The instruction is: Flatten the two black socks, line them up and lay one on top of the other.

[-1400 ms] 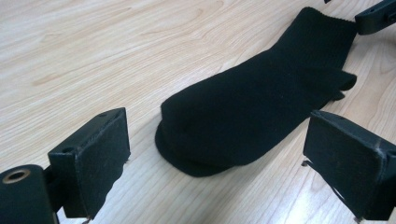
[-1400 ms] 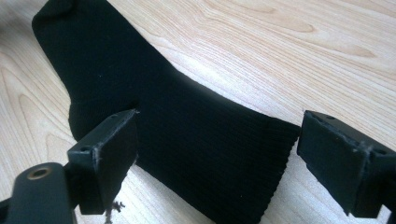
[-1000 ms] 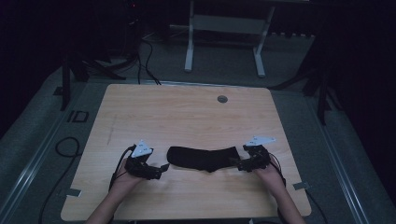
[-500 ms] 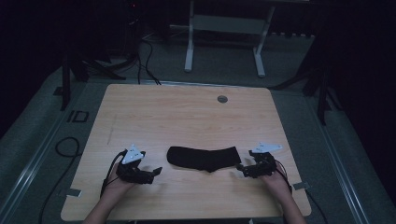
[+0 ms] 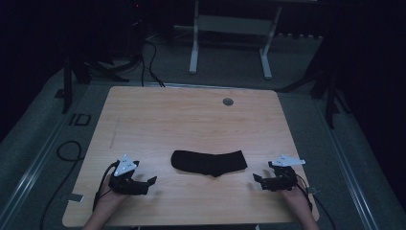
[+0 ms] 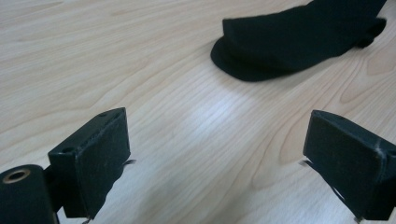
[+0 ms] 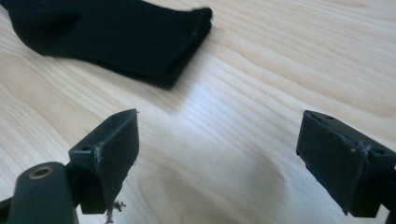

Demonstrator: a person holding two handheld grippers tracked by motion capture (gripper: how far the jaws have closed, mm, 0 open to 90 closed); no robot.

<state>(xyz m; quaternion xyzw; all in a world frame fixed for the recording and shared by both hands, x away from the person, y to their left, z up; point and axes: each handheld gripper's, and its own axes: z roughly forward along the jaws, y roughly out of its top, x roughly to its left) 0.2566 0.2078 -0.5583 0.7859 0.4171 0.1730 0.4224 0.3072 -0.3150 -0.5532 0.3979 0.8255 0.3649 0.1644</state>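
Note:
A black sock (image 5: 209, 162) lies flat on the wooden table (image 5: 191, 120), near its front edge. My left gripper (image 5: 148, 182) rests to the left of the sock, open and apart from it. In the left gripper view the sock's rounded end (image 6: 299, 39) lies ahead of the spread jaws, with my left gripper (image 6: 219, 154) holding nothing. My right gripper (image 5: 257, 180) sits to the right of the sock, open too. The sock's straight end (image 7: 116, 39) lies ahead and to the left in the right gripper view, where my right gripper (image 7: 217, 154) is empty.
A small round grommet (image 5: 228, 101) is set in the table near its far edge. Beyond the table stand a white frame's legs (image 5: 194, 48) on grey carpet. Cables (image 5: 62, 153) trail on the floor at the left.
Both grippers have let go of the sock's ends and drawn back toward the front edge, outward from the sock. The sock lies flat where it was.

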